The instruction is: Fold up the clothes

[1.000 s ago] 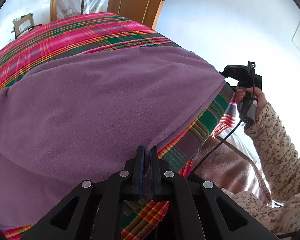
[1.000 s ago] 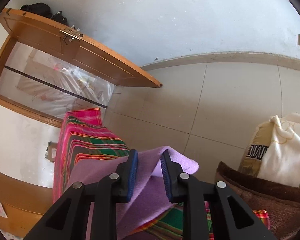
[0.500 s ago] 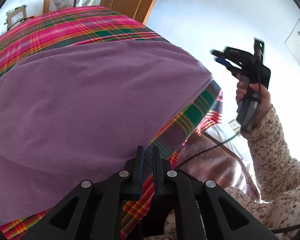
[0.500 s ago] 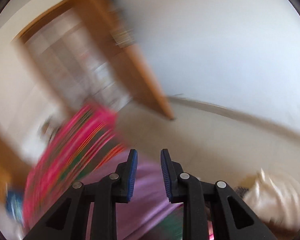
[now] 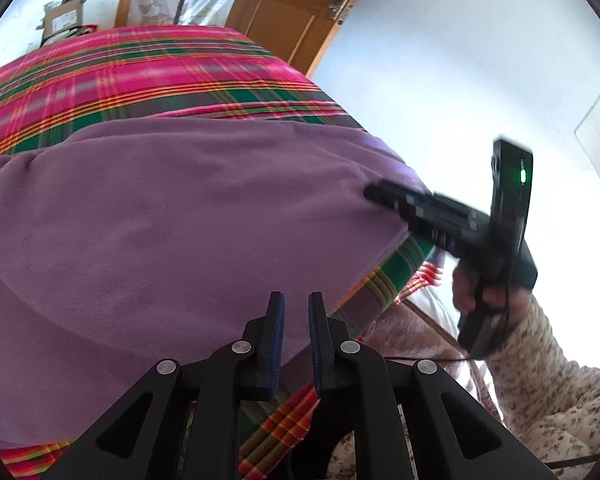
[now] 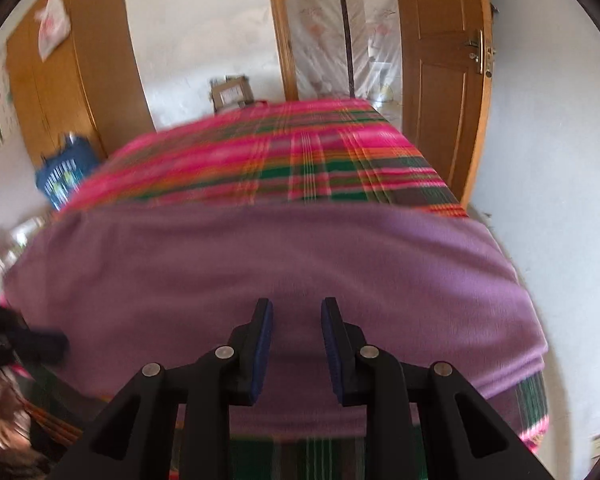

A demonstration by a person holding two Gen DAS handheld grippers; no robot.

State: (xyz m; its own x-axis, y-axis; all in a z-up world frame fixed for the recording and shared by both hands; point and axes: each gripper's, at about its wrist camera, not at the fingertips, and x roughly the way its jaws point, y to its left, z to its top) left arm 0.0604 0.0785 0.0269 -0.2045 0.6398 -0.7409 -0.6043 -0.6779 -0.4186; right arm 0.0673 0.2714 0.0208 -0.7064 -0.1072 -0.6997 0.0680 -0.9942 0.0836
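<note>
Purple cloth (image 6: 276, 272) on plaid bed (image 6: 308, 160), wood door (image 6: 440, 76) behind.

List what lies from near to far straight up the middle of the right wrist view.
Right gripper, jaws apart with nothing between them → purple cloth → pink plaid bedspread → doorway hung with clear plastic sheeting.

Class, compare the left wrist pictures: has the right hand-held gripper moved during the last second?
Yes. The right hand-held gripper has swung in from the bed's edge by the white wall and now points over the purple cloth.
</note>
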